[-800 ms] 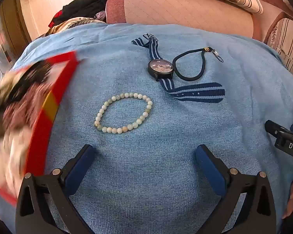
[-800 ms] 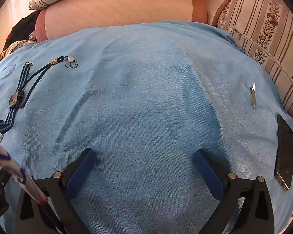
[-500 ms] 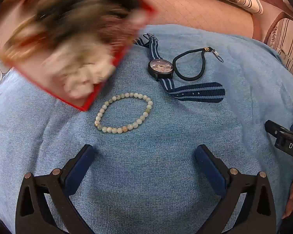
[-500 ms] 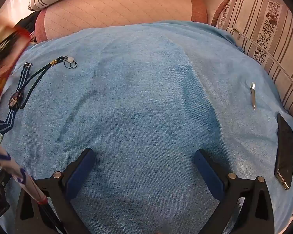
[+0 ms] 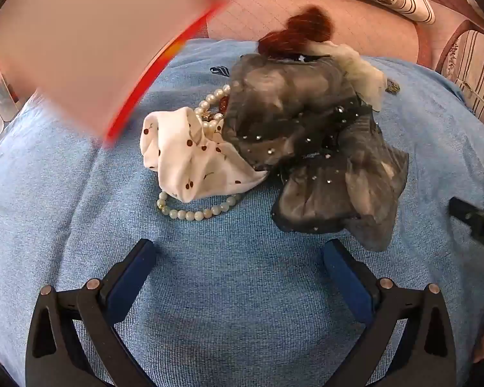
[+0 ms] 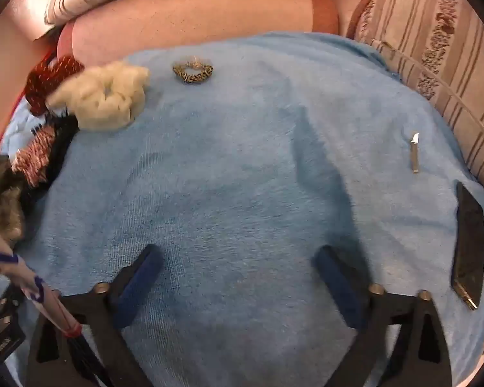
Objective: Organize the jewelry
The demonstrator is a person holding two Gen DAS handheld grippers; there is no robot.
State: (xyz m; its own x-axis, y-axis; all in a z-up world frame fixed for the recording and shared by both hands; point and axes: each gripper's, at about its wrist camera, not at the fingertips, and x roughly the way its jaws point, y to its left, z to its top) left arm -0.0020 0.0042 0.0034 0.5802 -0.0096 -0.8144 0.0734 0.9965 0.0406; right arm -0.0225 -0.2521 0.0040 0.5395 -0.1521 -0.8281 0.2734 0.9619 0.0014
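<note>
Bead bracelet (image 5: 196,214) now half-buried under scrunchie pile (image 5: 306,148) dumped mid-blanket (image 5: 226,306); sorting grows. Left gripper (image 5: 238,277), right gripper (image 6: 238,280) wide open, empty.

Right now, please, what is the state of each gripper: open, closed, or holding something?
Left gripper: open, holding nothing, above the blue towel.
Right gripper: open, holding nothing.

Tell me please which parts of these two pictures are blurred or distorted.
Left wrist view: the red-edged box at upper left is smeared by motion; the scrunchie pile is sharp. Right wrist view: softer overall, fisheye bends the blue blanket, and a shadow crosses it.
</note>
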